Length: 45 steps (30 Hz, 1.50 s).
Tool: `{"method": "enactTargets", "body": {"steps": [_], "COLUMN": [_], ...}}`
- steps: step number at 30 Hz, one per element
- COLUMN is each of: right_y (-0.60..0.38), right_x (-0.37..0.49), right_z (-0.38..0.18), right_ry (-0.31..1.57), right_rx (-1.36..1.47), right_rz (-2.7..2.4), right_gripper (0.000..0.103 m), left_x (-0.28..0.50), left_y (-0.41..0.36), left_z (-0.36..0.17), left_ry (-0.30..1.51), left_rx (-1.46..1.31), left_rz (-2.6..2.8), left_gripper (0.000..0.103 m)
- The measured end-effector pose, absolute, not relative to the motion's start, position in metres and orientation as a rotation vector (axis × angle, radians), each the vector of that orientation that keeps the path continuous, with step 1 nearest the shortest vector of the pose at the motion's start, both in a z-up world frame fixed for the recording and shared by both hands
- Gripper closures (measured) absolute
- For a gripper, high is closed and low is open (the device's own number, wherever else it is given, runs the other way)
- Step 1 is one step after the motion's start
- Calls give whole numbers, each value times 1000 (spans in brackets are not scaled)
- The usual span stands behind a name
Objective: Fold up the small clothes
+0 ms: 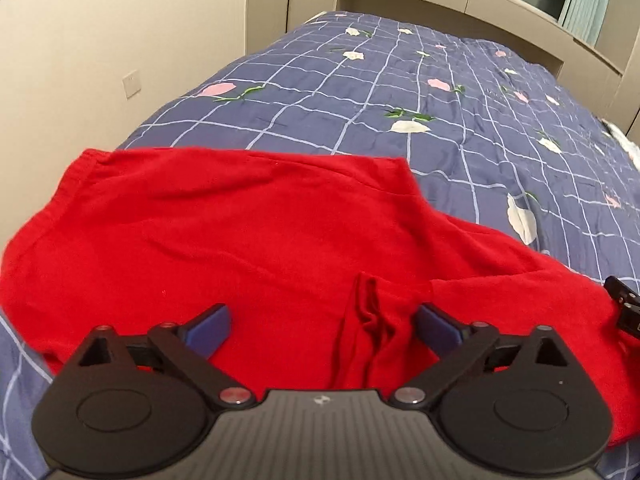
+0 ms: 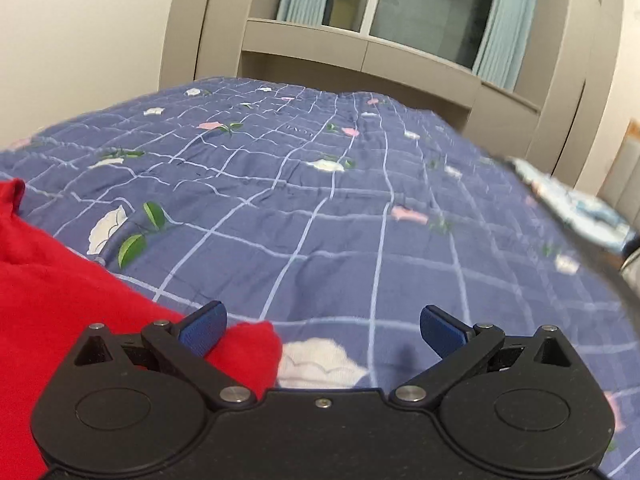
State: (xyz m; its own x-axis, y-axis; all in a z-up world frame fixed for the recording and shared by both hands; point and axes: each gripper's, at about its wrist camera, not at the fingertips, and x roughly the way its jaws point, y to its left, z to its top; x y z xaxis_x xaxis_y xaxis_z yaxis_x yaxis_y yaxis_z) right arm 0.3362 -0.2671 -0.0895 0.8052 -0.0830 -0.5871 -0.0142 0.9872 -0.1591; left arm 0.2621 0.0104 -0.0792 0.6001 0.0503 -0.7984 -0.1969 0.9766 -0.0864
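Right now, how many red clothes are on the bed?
1. A red garment lies spread on the blue quilt, in front of the left gripper; its edge reaches the right gripper. More could be hidden out of view.

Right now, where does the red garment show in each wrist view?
Left wrist: the red garment fills the lower and middle picture, spread on the bed beyond the open left gripper.
Right wrist: it lies along the lower left edge.
Shared landmark: the white flower on the blue checked bedspread, beside the garment's edge.
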Motion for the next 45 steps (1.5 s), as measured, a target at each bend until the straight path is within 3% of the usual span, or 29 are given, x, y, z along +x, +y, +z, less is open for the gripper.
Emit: {"method": "enactTargets", "body": {"steps": [8, 14, 22, 32, 36, 45], "right_y": [-275, -270, -270, -275, -278, -280], "right_x": [327, 243, 232, 236, 237, 236], "right_z": [-86, -55, -86, -89, -89, -90], "right_ry": [600, 427, 626, 640, 647, 649], "right_rx": [-93, -45, -48, 3, 36, 48], "right_rz": [-26, -110, -100, -85, -76, -73], "right_gripper": [1, 0, 0, 0, 0, 0], "left_x": [259, 228, 213, 194, 178, 148], "left_y": [11, 11, 8, 15, 45, 124], "left_z": [-77, -58, -74, -59, -52, -23], "left_ry": [918, 922, 914, 932, 973, 816], "left_rx": [-169, -177, -136, -194, -376, -482], "left_rz": [141, 125, 139, 177, 216, 370], "left_gripper": [0, 1, 0, 1, 1, 1]}}
